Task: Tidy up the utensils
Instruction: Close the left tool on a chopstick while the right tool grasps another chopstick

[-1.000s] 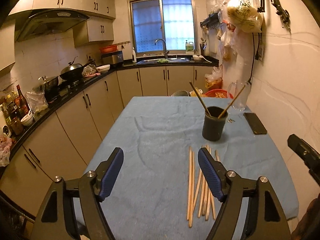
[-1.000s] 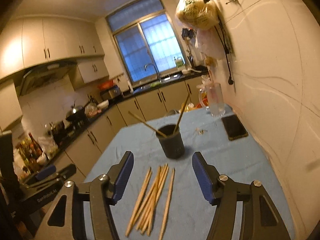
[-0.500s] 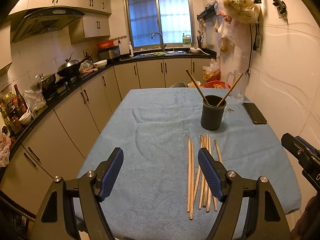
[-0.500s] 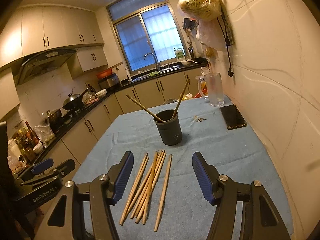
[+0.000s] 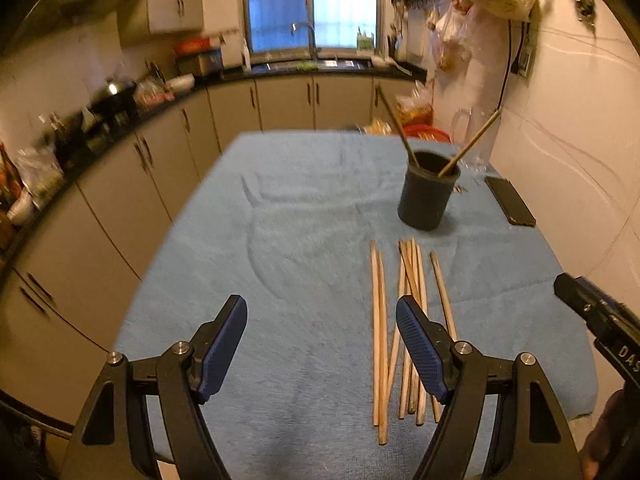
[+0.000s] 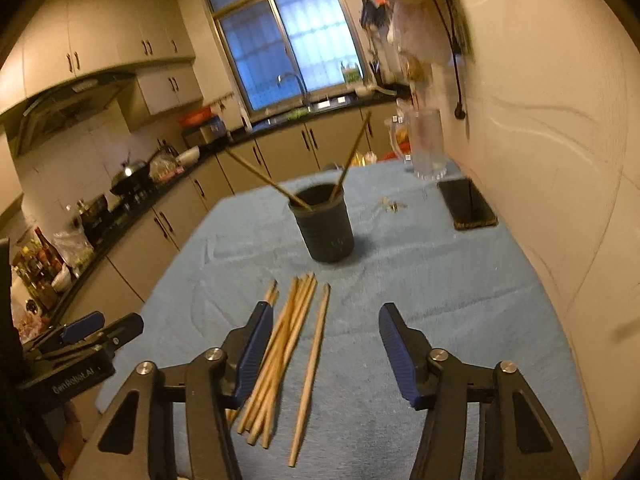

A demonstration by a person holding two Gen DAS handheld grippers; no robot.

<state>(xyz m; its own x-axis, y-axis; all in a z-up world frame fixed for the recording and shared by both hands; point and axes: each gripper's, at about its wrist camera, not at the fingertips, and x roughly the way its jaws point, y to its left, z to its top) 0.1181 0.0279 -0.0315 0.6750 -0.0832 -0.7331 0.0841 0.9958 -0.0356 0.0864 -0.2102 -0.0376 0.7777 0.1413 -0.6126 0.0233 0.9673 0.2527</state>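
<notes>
Several wooden chopsticks (image 5: 408,280) lie side by side on the blue cloth (image 5: 304,216), in front of a dark cup (image 5: 426,196) that holds two more. My left gripper (image 5: 320,316) hovers open over bare cloth, and the chopsticks run past its right finger. In the right wrist view the bundle (image 6: 296,312) passes under the left finger of my right gripper (image 6: 325,314). One single chopstick (image 6: 316,360) lies on the cloth below the gap. The right jaws are closing and the pads touch nothing. The cup (image 6: 326,228) stands beyond them.
A black phone (image 6: 466,204) lies by the right wall, with a glass mug (image 6: 426,148) behind it and a small metal item (image 6: 392,206) on the cloth. Kitchen cabinets (image 5: 132,184) run along the table's left side. The other gripper (image 6: 80,340) shows at the left edge.
Both grippers have sunk toward the table and tilted down, so the chopsticks now sit closer. The right jaws stand narrower than before. The left jaws are unchanged.
</notes>
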